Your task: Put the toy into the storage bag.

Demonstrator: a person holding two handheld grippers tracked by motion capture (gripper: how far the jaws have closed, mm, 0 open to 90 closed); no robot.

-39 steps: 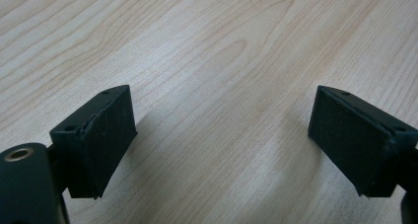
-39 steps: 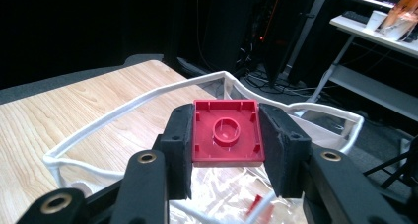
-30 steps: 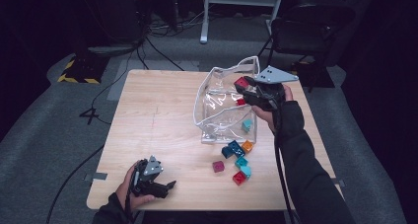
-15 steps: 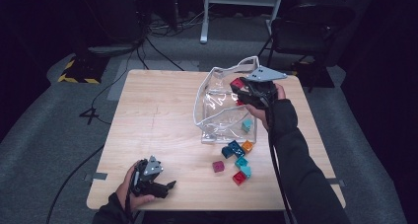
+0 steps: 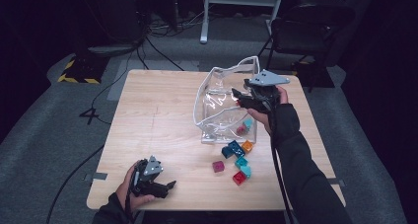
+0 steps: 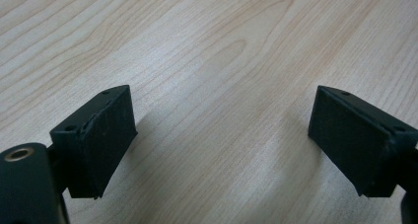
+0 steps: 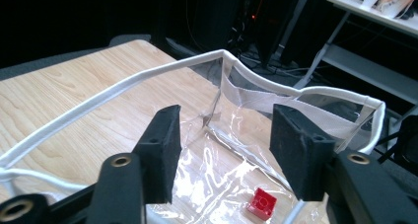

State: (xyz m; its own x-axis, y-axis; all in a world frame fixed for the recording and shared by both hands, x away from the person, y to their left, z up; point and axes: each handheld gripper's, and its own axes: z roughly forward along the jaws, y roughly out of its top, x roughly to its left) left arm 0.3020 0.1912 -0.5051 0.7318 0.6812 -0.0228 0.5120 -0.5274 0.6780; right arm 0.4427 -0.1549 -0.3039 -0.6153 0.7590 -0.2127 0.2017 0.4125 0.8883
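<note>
Clear bag, white-trimmed and slack-walled, is stood open on the table below the right gripper, whose jaws have just been opening, nothing between them; a red block lies inside below the fingertips, apparently just released. Left gripper is rested open and empty near the table edge, presumably idle.

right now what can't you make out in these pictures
- Blocks in the clear bag: in the high view the right claw and the creased plastic cover them, so their count is unclear; the right gripper view shows a red block on the bag's bottom.
- Loose blocks on the table: too small in the high view to tell their shapes.
- Left claw: the high view is too dark to show its gap; its own view shows it open.
</note>
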